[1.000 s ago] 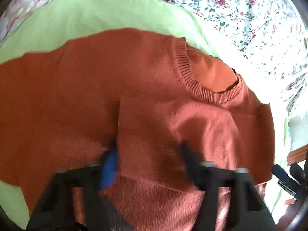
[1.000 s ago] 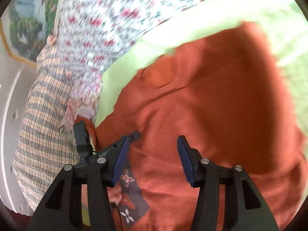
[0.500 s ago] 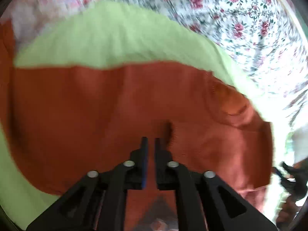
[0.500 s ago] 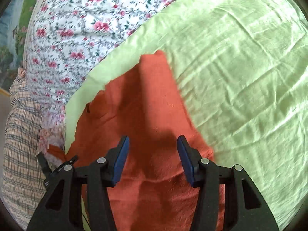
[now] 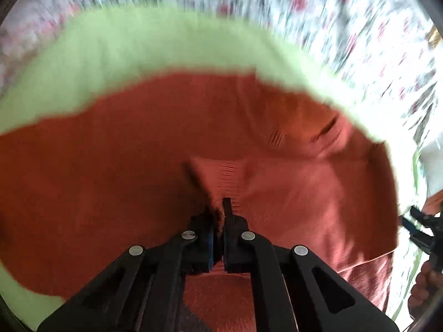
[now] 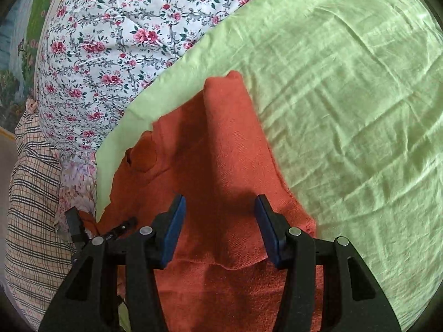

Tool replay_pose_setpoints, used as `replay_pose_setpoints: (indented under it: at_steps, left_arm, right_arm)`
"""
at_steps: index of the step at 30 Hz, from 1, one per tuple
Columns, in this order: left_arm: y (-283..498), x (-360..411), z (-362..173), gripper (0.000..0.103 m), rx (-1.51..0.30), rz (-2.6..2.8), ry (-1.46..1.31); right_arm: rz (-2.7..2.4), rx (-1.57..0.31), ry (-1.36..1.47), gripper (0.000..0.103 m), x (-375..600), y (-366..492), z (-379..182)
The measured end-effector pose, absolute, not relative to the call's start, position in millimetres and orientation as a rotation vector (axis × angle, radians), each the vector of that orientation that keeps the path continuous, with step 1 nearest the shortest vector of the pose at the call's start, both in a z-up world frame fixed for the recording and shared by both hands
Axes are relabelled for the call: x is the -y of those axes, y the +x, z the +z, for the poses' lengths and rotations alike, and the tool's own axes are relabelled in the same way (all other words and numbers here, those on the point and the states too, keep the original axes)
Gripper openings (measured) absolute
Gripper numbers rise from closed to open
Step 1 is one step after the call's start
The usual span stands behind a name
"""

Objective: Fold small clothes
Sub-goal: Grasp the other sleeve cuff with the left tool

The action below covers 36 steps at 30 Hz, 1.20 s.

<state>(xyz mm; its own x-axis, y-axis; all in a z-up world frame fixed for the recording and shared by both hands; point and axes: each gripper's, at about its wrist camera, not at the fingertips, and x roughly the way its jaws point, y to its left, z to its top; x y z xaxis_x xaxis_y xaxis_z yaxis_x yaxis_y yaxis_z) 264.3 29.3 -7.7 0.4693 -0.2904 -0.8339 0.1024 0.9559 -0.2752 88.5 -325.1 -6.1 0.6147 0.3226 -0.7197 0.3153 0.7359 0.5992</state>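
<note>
A small rust-orange sweater [image 5: 138, 160] lies on a light green sheet [image 5: 155, 47]. My left gripper [image 5: 218, 210] is shut on a pinched fold of the sweater and lifts it into a ridge below the ribbed neckline [image 5: 326, 132]. In the right wrist view the sweater [image 6: 221, 166] lies partly folded, with a raised fold running away from me. My right gripper [image 6: 218, 215] is open and empty just above the sweater, its blue pads [image 6: 174, 229] either side of that fold.
The green sheet [image 6: 346, 110] lies over a floral bedcover [image 6: 116, 41]. A plaid cloth [image 6: 30, 207] hangs at the left edge. The other gripper and a hand [image 5: 423, 238] show at the right edge of the left wrist view, which is motion-blurred.
My left gripper has shut on a fold of the sweater and is lifting it. My right gripper has swung to look along the sweater's length and stays open.
</note>
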Motion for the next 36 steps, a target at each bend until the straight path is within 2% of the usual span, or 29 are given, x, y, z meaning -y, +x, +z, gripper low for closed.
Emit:
replay_pose_setpoints:
  at_steps: [2, 6, 16, 17, 18, 23, 26, 29, 31, 33, 36]
  left_arm:
    - [256, -43, 5, 0.002, -1.007, -0.195, -0.178]
    - [259, -66, -19, 0.002, -1.076, -0.142, -0.206]
    - [259, -68, -17, 0.002, -1.04, -0.09, -0.249]
    - [255, -72, -16, 0.002, -1.045, -0.084, -0.251]
    - [256, -71, -12, 0.002, -1.037, -0.083, -0.254]
    - [260, -58, -3, 0.002, -1.013, -0.093, -0.21]
    - [267, -54, -24, 0.002, -1.084, -0.058, -0.18]
    - [264, -61, -32, 0.003, -1.124, -0.046, -0.174]
    - [258, -66, -31, 0.005, -1.123, -0.044, -0.167]
    - [254, -72, -30, 0.007, -1.136, -0.043, -0.174]
    - [242, -83, -23, 0.013, -1.131, -0.044, -0.183]
  right_arm:
    - [-0.004, -0.922, 0.772, 0.053, 330, 87, -3]
    - [-0.039, -0.923, 0.743, 0.053, 340, 89, -4]
    - [-0.069, -1.055, 0.595, 0.053, 339, 147, -44]
    - [-0.056, -1.059, 0.602, 0.046, 339, 150, -47]
    - [-0.036, -1.052, 0.588, 0.011, 337, 152, -46]
    - [-0.044, -0.973, 0.482, 0.01, 335, 143, -8]
    - [-0.088, -1.023, 0.464, 0.01, 340, 146, -26]
    - [-0.117, -1.076, 0.469, 0.014, 340, 150, -44]
    - [-0.17, -1.066, 0.468, 0.03, 340, 145, -32]
    - [-0.182, -1.021, 0.48, 0.055, 336, 132, -17]
    - [-0.111, -0.973, 0.503, 0.06, 316, 112, -2]
